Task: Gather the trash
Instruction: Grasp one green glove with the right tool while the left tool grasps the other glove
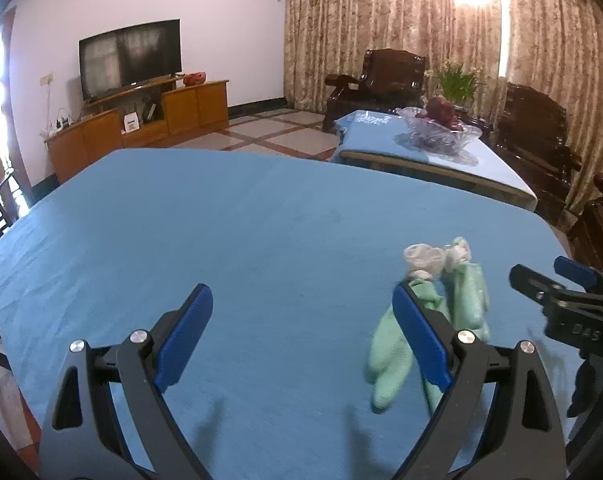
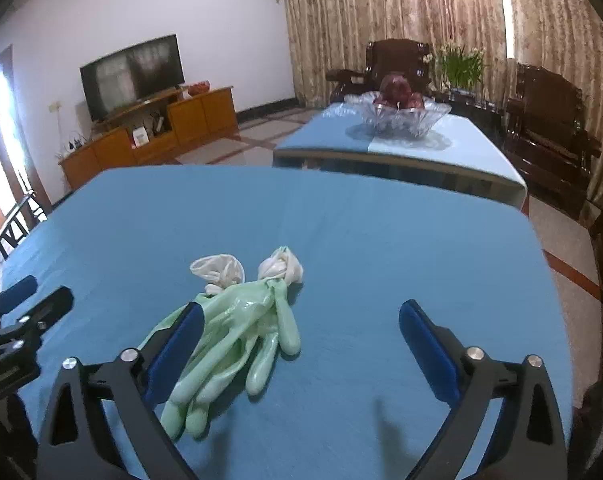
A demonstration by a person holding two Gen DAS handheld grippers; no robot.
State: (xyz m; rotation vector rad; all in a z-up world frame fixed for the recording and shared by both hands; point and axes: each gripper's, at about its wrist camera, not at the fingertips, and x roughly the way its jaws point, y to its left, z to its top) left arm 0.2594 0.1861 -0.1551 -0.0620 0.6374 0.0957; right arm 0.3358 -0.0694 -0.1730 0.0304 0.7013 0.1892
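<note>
Lying limp on the blue-covered counter [image 2: 381, 248], the pale green rubber gloves [image 2: 237, 332] make up the only trash in sight, their whitish cuffs [image 2: 221, 270] turned out at the far end and their fingers pointing back toward the cameras. Both tools hover low on either side of them, which suits a pick from above. The left hand-held gripper [image 1: 301, 328] has its jaws spread wide and grips nothing; the gloves sit just by its right finger, outside the gap. The right hand-held gripper [image 2: 301, 340] is likewise wide open and empty (its left finger overlaps the gloves in its own view, though contact cannot be confirmed). No bin shows in either view.
</note>
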